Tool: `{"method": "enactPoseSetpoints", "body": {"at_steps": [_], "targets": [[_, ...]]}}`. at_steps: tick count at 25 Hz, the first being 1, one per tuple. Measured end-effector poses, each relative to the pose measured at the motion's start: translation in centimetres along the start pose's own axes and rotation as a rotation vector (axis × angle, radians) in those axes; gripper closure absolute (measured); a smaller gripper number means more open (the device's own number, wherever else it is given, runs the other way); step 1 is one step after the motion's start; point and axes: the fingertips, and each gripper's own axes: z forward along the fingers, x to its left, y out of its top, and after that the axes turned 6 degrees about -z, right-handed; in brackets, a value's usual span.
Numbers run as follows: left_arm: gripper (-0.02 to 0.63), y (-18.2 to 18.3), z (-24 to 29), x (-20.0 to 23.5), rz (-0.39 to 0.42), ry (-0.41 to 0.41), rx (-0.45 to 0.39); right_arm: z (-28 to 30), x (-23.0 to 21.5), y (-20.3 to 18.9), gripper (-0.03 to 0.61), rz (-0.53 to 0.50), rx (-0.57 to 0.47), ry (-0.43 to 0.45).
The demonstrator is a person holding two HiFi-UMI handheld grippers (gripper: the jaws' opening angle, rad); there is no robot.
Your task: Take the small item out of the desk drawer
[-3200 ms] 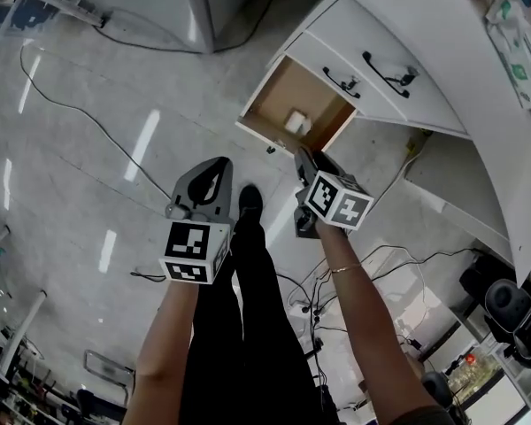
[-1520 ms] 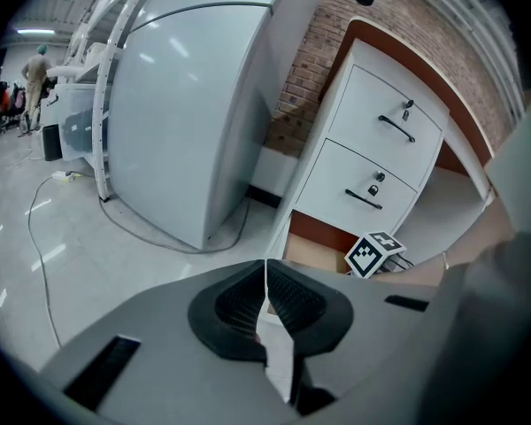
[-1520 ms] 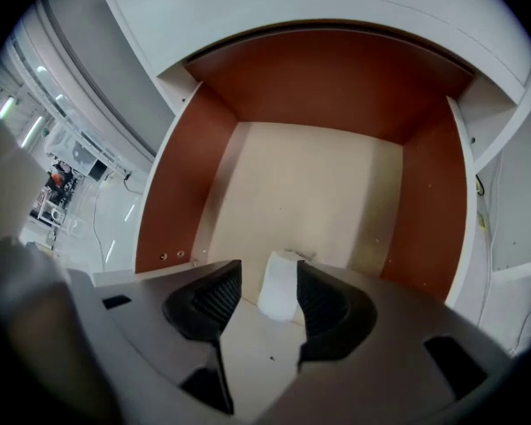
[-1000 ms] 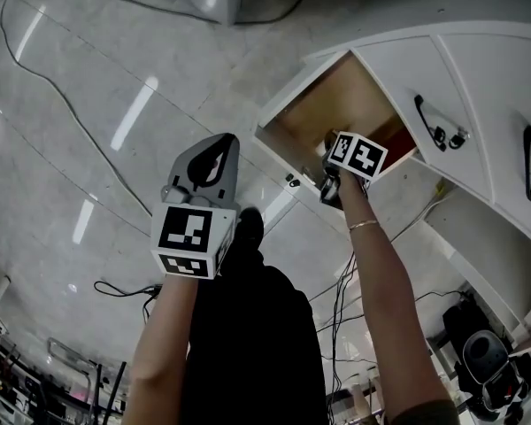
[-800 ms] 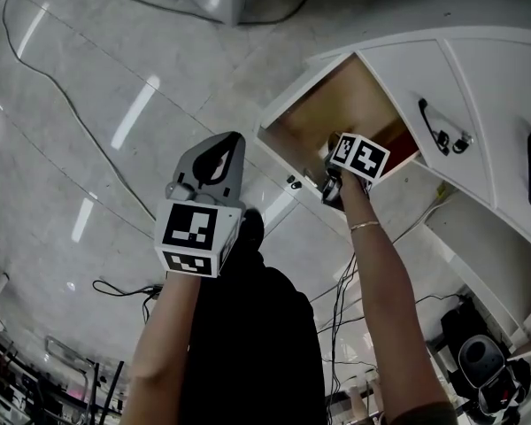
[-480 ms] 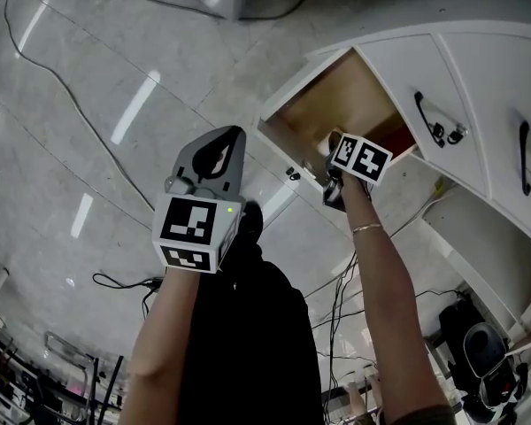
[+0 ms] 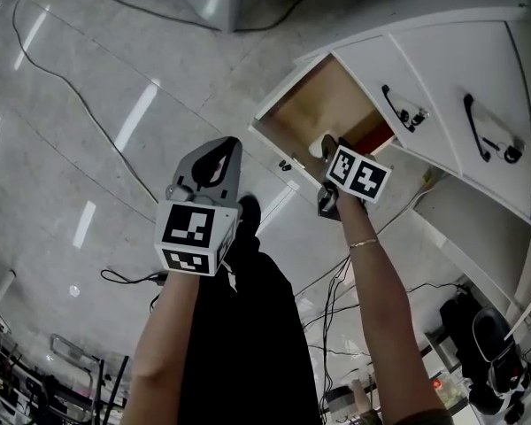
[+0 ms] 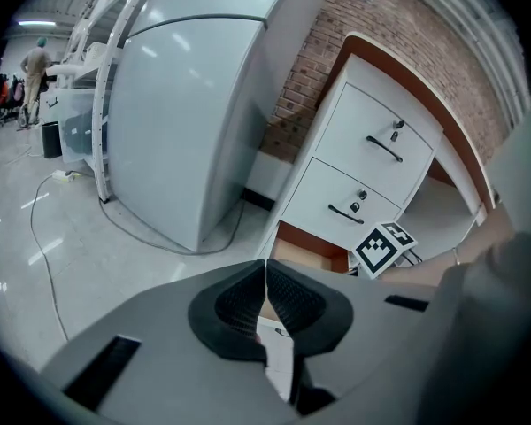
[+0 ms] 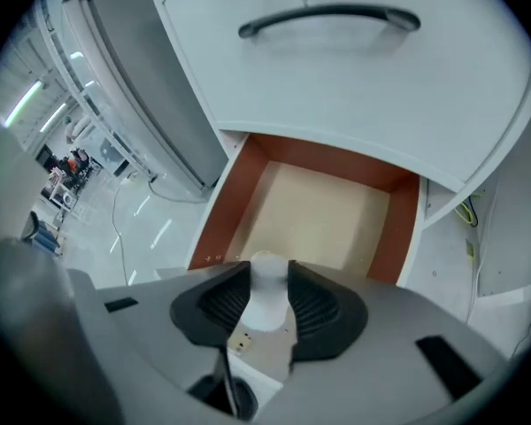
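The open drawer (image 7: 329, 103) has a tan floor and reddish-brown walls (image 9: 248, 184). My right gripper (image 7: 324, 145) hangs over its front edge, shut on the small white item (image 9: 267, 301), which stands upright between the pads. In the head view, the small white item (image 7: 316, 150) shows just at the jaw tips. The drawer floor (image 9: 327, 206) behind it is bare. My left gripper (image 7: 219, 144) is held out over the floor, left of the drawer. Its jaws (image 8: 265, 282) are shut with nothing between them.
Two closed white drawers with black handles (image 7: 399, 110) (image 7: 488, 140) sit above the open one, and one handle (image 9: 329, 18) is right above my right gripper. A large grey cabinet (image 8: 186, 122) stands left of the desk. Cables (image 7: 66, 104) trail over the tiled floor.
The white item lay loose in the drawer at first; my right gripper reached in, its jaws came together on it, and it now sits nearer the drawer's front edge. The left gripper barely moved.
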Motion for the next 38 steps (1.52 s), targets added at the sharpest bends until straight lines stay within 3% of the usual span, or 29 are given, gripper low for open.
{"method": "enactPoseSetpoints", "body": {"at_steps": [15,25,38], "targets": [[0.589,5.9,-7.3,-4.4,0.013,-0.009,-0.012,-14.1,7.3,3.8,0.443,-0.058,-0.156,0.139],[0.589,8.2,-11.4,-7.9,0.037,-0.019,0.011,-24.1,8.4,5.3,0.443,-0.003,-0.254,0.177],[0.589,13.3,-16.0,-11.5,0.08,-0.039,-0.014,-36.1,11.2,8.4,0.443,-0.003,-0.392,0.242]]}}
